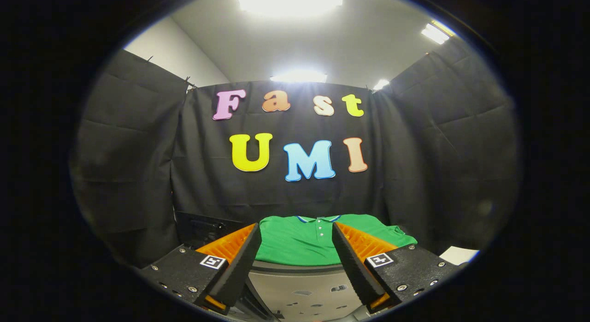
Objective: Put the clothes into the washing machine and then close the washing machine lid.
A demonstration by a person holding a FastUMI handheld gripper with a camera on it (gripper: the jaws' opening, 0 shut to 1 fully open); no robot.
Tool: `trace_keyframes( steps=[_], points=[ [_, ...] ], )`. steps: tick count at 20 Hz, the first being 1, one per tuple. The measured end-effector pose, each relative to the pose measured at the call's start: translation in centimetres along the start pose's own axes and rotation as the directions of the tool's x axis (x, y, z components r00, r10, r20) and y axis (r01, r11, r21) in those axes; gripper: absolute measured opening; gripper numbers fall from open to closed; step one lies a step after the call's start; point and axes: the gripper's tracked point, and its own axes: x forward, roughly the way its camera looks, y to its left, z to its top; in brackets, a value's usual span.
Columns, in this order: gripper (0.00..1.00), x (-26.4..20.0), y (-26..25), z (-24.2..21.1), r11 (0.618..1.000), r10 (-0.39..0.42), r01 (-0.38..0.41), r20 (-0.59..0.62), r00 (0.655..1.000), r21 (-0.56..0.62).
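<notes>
A green polo shirt (299,241) with a buttoned collar lies flat on a raised surface just beyond my fingers, its collar toward the booth wall. My gripper (296,232) is open, and the shirt shows through the wide gap between the two fingers (239,259). Nothing is held. Below the shirt, between the fingers, a pale grey glossy surface with a dark curved rim (295,266) shows; it looks like the washing machine's top, and I cannot tell whether its lid is open.
Black cloth walls close the booth at the back and on both sides. A dark box-like object (203,227) sits left of the shirt. A white sheet or surface corner (458,255) lies at the right.
</notes>
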Motion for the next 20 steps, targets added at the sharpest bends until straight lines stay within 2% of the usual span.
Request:
trace_keyframes(
  steps=[10, 20],
  points=[
    [0.95, 9.5, -2.7, -1.6, 1.000, 0.012, -0.015, -0.145, 0.989, -0.020],
    [0.96, 17.9, -5.8, -5.6, 1.000, 0.000, -0.001, -0.297, 0.955, -0.003]
  ],
)
